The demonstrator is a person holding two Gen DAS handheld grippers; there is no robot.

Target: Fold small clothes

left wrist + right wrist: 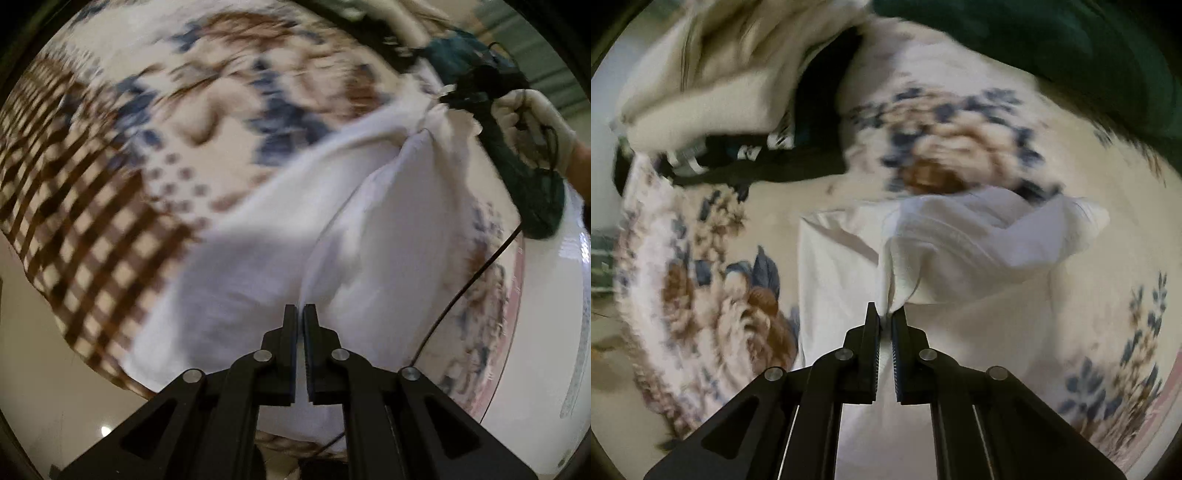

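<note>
A white garment [258, 240] hangs stretched above the flowered tablecloth [207, 92], held at two ends. My left gripper [300, 310] is shut on one edge of it. My right gripper [885, 314] is shut on a bunched edge of the same white garment [960, 240], which folds over itself in the right wrist view. In the left wrist view the right gripper [452, 96] shows at the upper right, held by a gloved hand [532, 122], pinching the far end of the garment. Both views are blurred by motion.
The tablecloth [720, 295] has blue and brown flowers and a brown checked border [85, 240]. A pile of other clothes, cream [720, 74] and black [757, 158], lies at the back. A dark green cloth [1052, 48] is at the upper right. A thin black cable [461, 288] hangs down.
</note>
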